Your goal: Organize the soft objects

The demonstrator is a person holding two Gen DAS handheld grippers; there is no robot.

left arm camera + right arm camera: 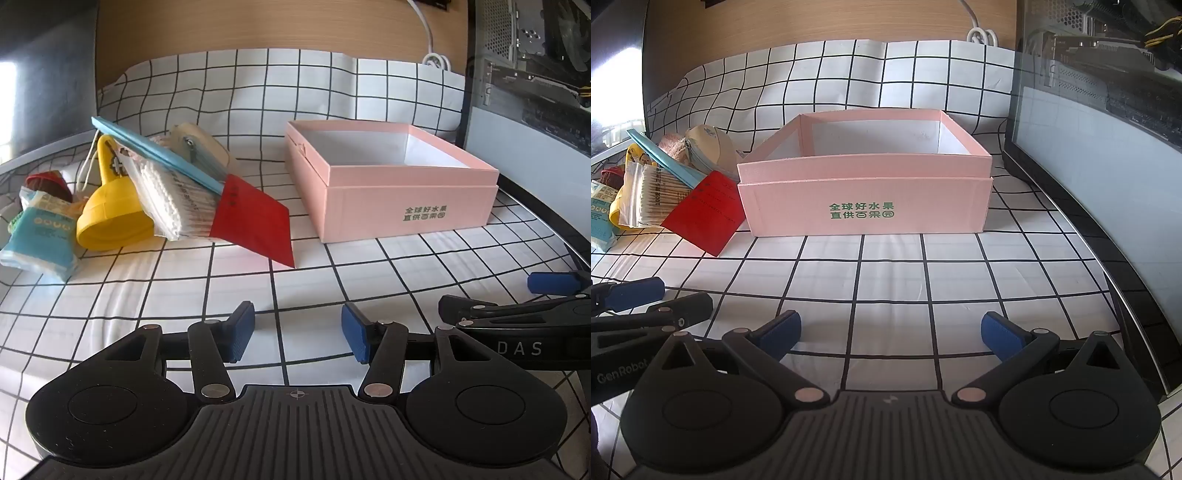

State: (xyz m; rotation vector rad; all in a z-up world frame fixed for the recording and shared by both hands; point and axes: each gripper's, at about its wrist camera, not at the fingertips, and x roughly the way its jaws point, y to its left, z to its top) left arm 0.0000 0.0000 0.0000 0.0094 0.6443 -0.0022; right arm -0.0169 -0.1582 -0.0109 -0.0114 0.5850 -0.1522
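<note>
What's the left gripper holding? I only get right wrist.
Observer: Nothing. The left gripper is open over the bare checked cloth.
Operator: Yellow thing behind the cotton swab bag?
Observer: A yellow funnel, lying on its side against that bag.
Operator: And what's cut off at my left edge?
Observer: A blue tissue pack, lying beside the funnel.

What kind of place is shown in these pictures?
Probably a home desk: a white cloth with black grid lines covers it, a glass-sided computer case stands at the right, and a white power strip lies behind.
</note>
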